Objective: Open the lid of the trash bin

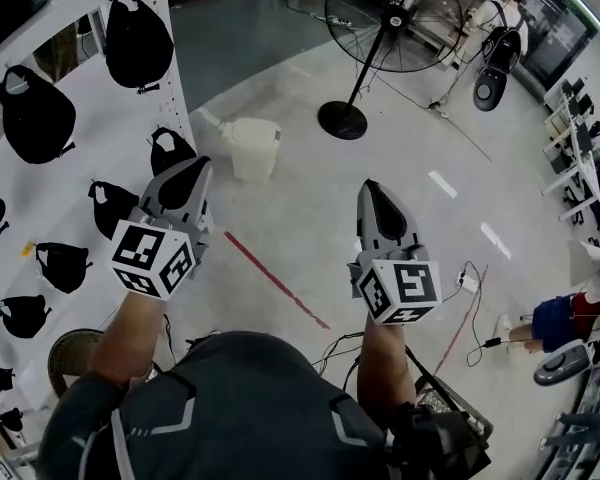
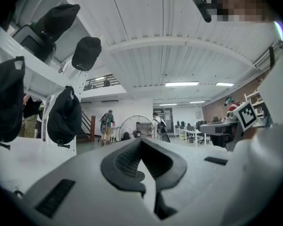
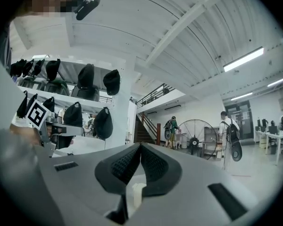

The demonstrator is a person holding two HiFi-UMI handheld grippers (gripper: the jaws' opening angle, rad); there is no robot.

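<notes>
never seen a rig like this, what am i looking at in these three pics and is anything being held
No robot here: a person holds grey plastic tongs in each hand. The head view, shot from the person's head, looks down on the left tongs and right tongs, each carrying a cube with square markers. The other two pictures come from cameras riding on each pair, looking along its jaws. Both pairs are shut and hold nothing. On the floor ahead stands a small cream plastic trash bin, lid seemingly down, apart from both tongs. Nearby: a black pedestal fan and black caps hung on a white board.
</notes>
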